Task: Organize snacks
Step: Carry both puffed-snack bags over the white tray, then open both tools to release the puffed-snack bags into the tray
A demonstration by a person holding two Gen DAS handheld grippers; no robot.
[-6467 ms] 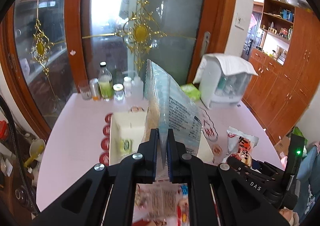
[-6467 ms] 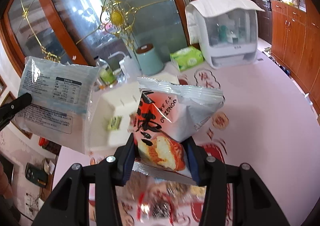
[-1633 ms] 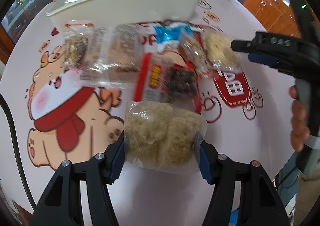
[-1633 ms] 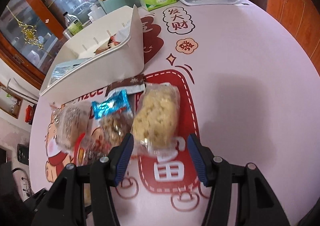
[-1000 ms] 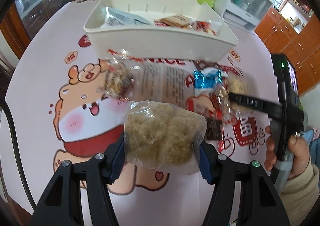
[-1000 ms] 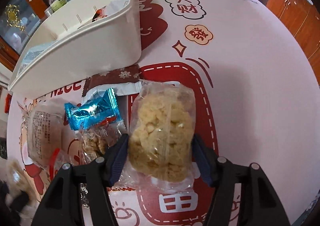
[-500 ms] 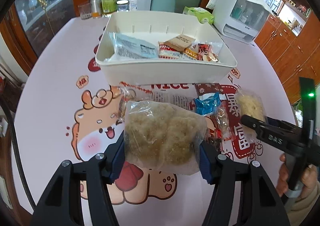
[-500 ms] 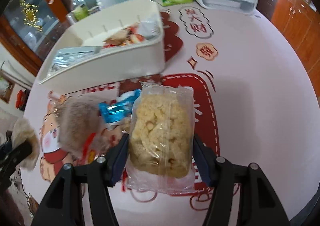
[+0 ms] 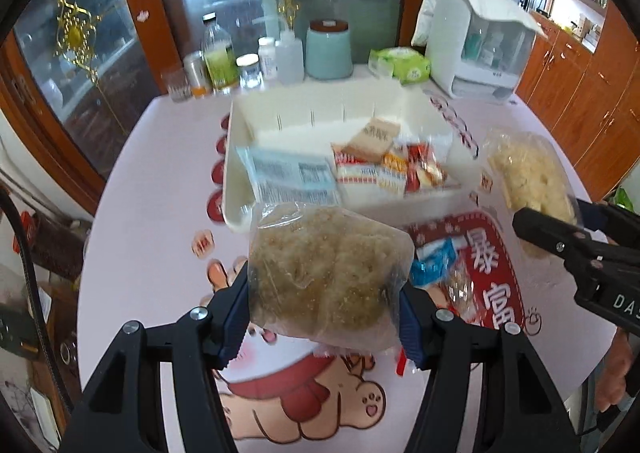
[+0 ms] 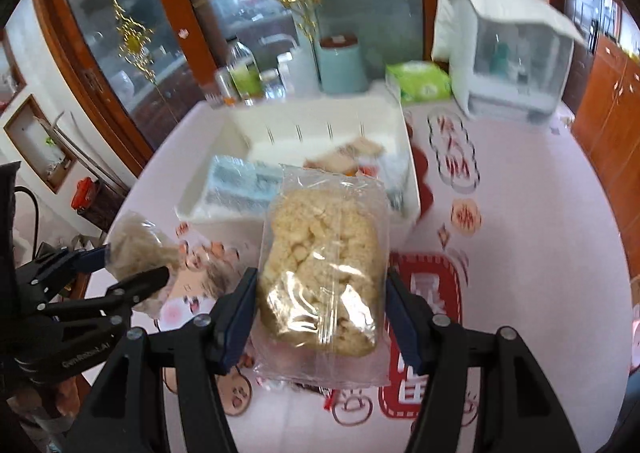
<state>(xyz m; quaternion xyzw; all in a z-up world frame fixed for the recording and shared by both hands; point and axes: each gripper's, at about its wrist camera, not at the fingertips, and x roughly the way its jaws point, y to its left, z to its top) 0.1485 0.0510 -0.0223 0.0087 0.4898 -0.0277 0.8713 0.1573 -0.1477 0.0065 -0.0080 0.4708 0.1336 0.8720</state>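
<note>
My left gripper is shut on a clear bag of brown puffed-rice cake, held above the table in front of the white bin. My right gripper is shut on a clear bag of pale yellow rice cake, also raised before the bin. Each gripper shows in the other's view: the right with its bag, the left with its bag. The bin holds a blue-white packet and several red and orange snack packs.
A blue-wrapped snack and another clear pack lie on the cartoon tablecloth before the bin. Behind the bin stand bottles and jars, a teal canister, a green tissue pack and a white dispenser.
Both grippers have risen and tilted up with their bags, moving closer to the bin; the view now takes in the bin's inside and the glass doors behind.
</note>
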